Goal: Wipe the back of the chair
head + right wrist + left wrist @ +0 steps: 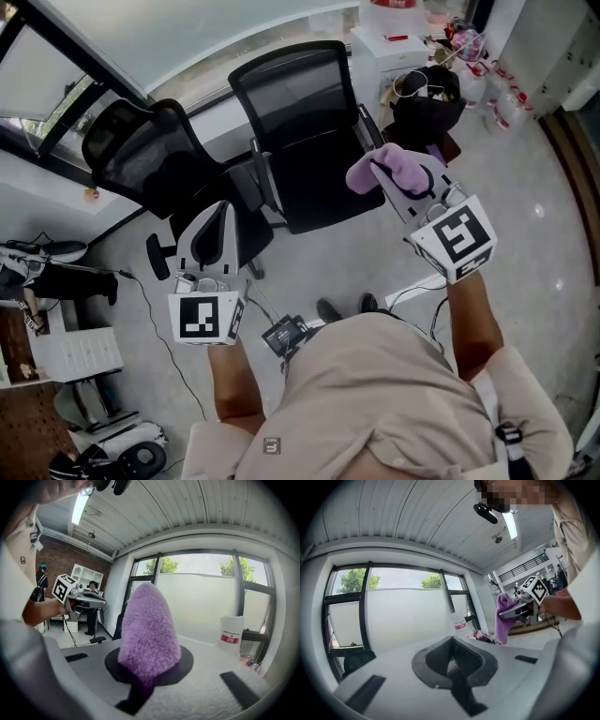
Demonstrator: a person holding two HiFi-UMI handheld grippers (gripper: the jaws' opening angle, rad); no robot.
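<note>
Two black mesh chairs stand on the floor ahead of and below both grippers, and the task's chair (295,89) appears to be the nearer, central one, its backrest just beyond the right jaws' tips. The second chair (141,155) sits beyond the left jaws, off to their outer side.

The right gripper (380,171) is clenched on a fluffy purple cloth (398,157), which bulges out past the jaw tips. The left gripper (221,214) has its jaws drawn together with nothing between them.

My judgement is that the cloth is light, soft and limp, so it will fold and drag against the mesh and needs only modest pressure. The grip low on the wad, leaving the pile free in front of the tips, looks right for wiping. The backrest is taut mesh in a stiff frame on a wheeled, swivelling base, so it may turn or roll away under a push. The empty gripper could steady it at the frame's top edge or at an armrest.

Only the head view shows the chairs and how far the cloth is from the backrest. The right gripper view shows the cloth (149,630) filling the gap between its jaws, while the left gripper view shows its own gap bare, with the cloth (504,618) off to the side.
</note>
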